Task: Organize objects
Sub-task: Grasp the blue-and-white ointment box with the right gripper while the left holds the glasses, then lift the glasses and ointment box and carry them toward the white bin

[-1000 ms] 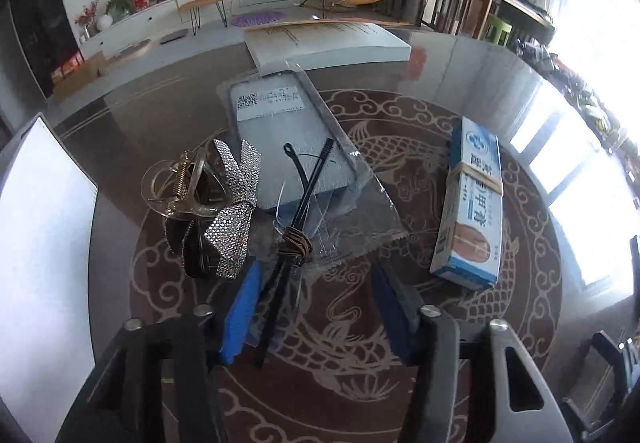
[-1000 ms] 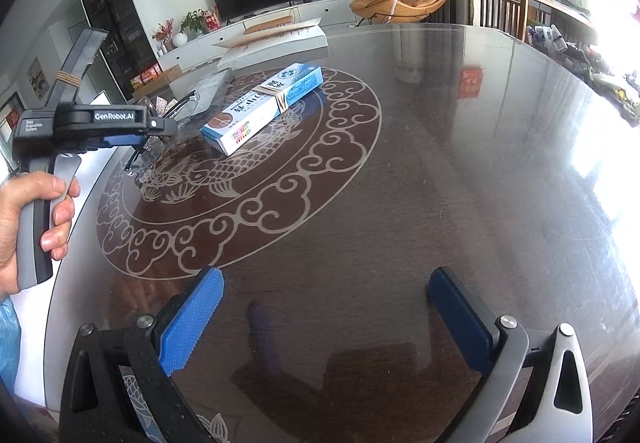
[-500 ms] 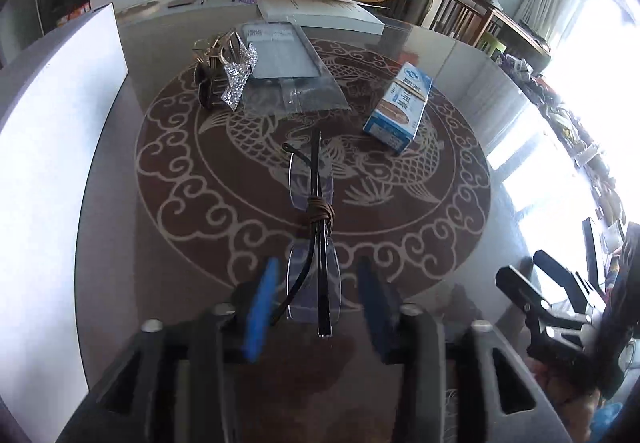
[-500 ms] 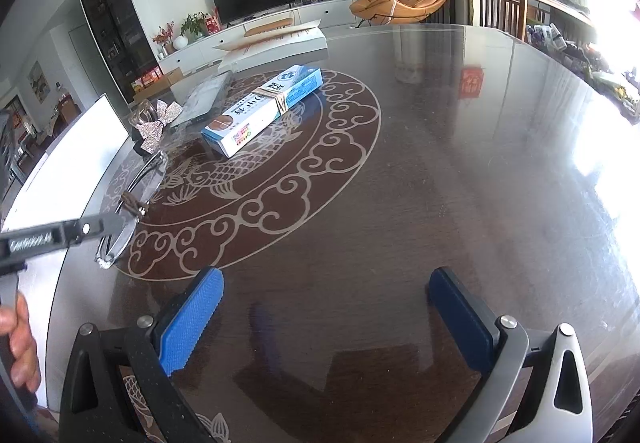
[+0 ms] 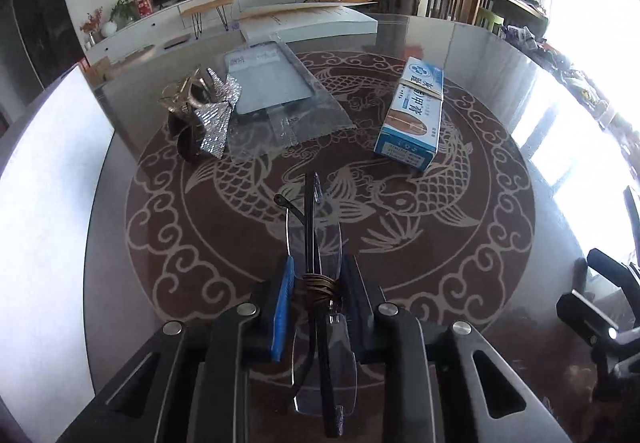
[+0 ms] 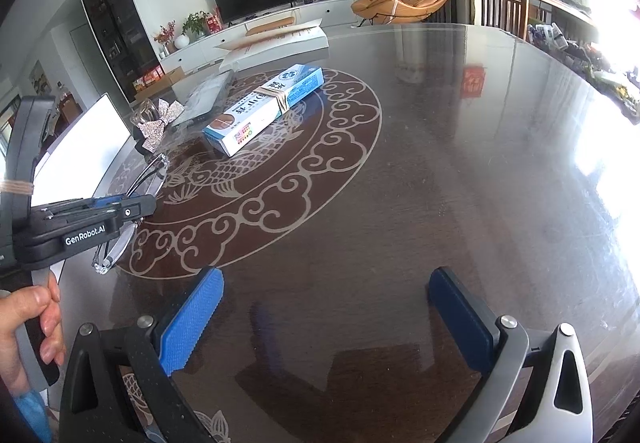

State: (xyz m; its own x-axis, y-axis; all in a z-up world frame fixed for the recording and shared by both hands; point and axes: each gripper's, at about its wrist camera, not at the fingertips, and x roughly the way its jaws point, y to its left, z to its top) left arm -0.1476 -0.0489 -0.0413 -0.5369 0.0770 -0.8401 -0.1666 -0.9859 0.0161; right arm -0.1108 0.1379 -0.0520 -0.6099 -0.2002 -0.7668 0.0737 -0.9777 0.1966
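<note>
One round dark table [image 5: 500,91] carries a pale inlaid ring of clouds and fish. On it lie, in descending size: one flat white box [image 5: 308,25] at the far edge; one clear plastic sleeve [image 5: 276,91] holding a grey card with a small printed label, too blurred to read; one long blue-and-white carton [image 5: 414,119] banded by a single elastic, its large characters Chinese; one sequinned silver bow hair clip [image 5: 200,115] beside the sleeve; and one pair of folded rimless glasses [image 5: 316,283], temples bound with brown cord.

The left gripper [image 5: 316,307] is closed nearly to its limit, its two blue pads pinching the glasses at the cord wrap, near the table's front edge and well apart from the other four items. Its side plate reads "GenRobot.AI" in the right wrist view [image 6: 86,235].

The right gripper [image 6: 324,319] stands wide apart over bare tabletop, holding nothing.
</note>
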